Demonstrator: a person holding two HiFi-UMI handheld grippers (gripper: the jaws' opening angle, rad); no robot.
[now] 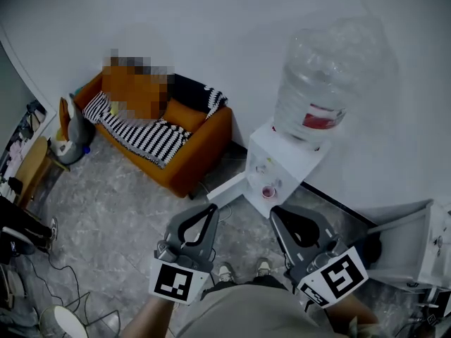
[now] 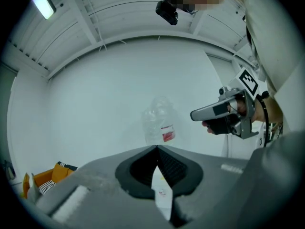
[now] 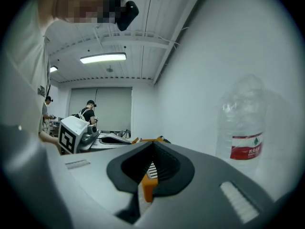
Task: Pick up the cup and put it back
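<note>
Grey marbled floor point(image 1: 106, 210) underfoot, white wall point(image 1: 211, 34) at 12 o'clock.

Left gripper point(image 1: 211, 208): fingers together at the tips, nothing held. Right gripper point(image 1: 275, 214): fingers likewise together, nothing held. I hold both out roughly level, side by side and apart from each other.

Cup point(image 1: 268, 191): small, pinkish, sitting on the ledge of the white water dispenser point(image 1: 289, 157). It is just past my right fingers at 12 o'clock and at 2 o'clock from the left ones. Neither gripper touches it.

Clear bottle point(image 1: 320, 83) with a red label stands on top of the dispenser, 1 o'clock. Orange sofa point(image 1: 211, 139) with a striped blanket point(image 1: 144, 136) at 10 o'clock. White metal frame point(image 1: 416, 248) at 3 o'clock.
</note>
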